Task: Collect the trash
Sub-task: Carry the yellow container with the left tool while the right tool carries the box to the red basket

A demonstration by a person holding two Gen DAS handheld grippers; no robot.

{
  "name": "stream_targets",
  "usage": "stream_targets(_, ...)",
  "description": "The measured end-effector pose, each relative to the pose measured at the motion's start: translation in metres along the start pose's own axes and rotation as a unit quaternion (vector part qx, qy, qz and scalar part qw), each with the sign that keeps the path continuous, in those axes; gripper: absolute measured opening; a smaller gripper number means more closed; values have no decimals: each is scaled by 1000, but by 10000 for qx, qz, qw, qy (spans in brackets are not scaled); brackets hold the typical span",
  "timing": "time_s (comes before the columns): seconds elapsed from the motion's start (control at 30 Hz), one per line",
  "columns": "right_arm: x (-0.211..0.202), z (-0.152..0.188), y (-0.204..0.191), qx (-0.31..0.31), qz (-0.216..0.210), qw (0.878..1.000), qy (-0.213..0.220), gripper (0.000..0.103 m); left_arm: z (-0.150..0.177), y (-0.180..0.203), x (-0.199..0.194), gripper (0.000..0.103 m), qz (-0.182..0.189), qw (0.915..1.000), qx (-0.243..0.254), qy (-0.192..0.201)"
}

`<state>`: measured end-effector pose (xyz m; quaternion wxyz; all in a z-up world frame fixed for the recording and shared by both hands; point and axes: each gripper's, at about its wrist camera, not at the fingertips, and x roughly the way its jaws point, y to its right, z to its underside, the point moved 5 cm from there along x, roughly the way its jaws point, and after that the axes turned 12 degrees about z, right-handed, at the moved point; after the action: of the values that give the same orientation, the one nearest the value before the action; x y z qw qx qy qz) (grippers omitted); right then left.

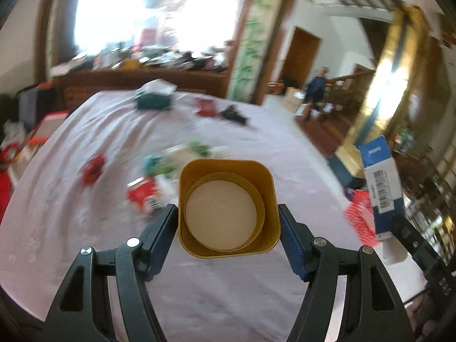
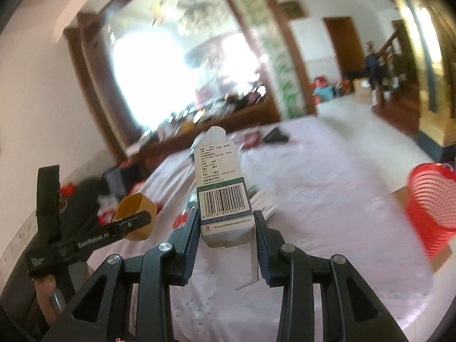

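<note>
The left claw [image 1: 228, 228] is clamped on a yellow cup [image 1: 226, 208], one finger pressed against each side wall, the cup's open mouth facing the camera and its pale bottom showing inside; it is held up off the bench [image 1: 85, 242], which is covered with a pale lilac cloth. The right claw [image 2: 226, 228] grips a small white and blue carton [image 2: 223, 199] with a barcode on its face, held upright with its top flap open, also clear of the cloth. To the right, a red mesh basket [image 2: 430, 208] stands at the bench edge. Farther out on the cloth lie blurred scraps: red wrappers [image 1: 94, 169], a green and white heap [image 1: 182, 156], then a teal box [image 1: 155, 99] and a black object [image 1: 235, 115] near the far edge.
</note>
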<state>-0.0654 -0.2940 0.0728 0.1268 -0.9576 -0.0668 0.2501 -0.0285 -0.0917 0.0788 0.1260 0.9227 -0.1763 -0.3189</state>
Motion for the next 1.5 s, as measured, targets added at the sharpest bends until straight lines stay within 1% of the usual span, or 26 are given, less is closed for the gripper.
stream_targets(0.1,-30,-10,26,202,317,9987,347,38,-4,40,0,68,320,9991,273,56)
stream_targets(0.13,-37,-13,34,257,390,9980,415,38,-5,57,1,68,442,9982,398,65)
stream_targets(0.23,-59,-17,58,452,668,9949,613,38,-5,90,4,68,730,9956,593,26)
stream_targets(0.37,-80,-20,92,667,1041,9892,784,38,-4,128,13,68,1089,9907,812,-25)
stream_targets(0.47,-92,-18,113,787,1275,9850,855,38,-4,154,25,68,1275,9876,914,-60)
stream_targets(0.53,-96,-21,127,803,1507,9812,902,38,-4,166,33,68,1353,9859,979,-76)
stream_targets(0.63,-100,-25,144,872,1637,9784,912,38,-5,188,48,68,1505,9827,1072,-115)
stream_targets(0.87,-106,-28,182,1073,1940,9703,965,38,-6,221,85,68,1680,9769,1286,-290)
stream_targets(1.1,-99,-30,211,1233,2057,9666,904,38,-1,248,116,68,1744,9718,1502,-518)
stream_targets(1.23,-92,-32,226,1339,2094,9648,860,38,1,259,134,68,1795,9703,1498,-625)
stream_targets(1.5,-78,-35,252,1517,2250,9595,751,39,-7,277,168,68,1920,9677,1484,-680)
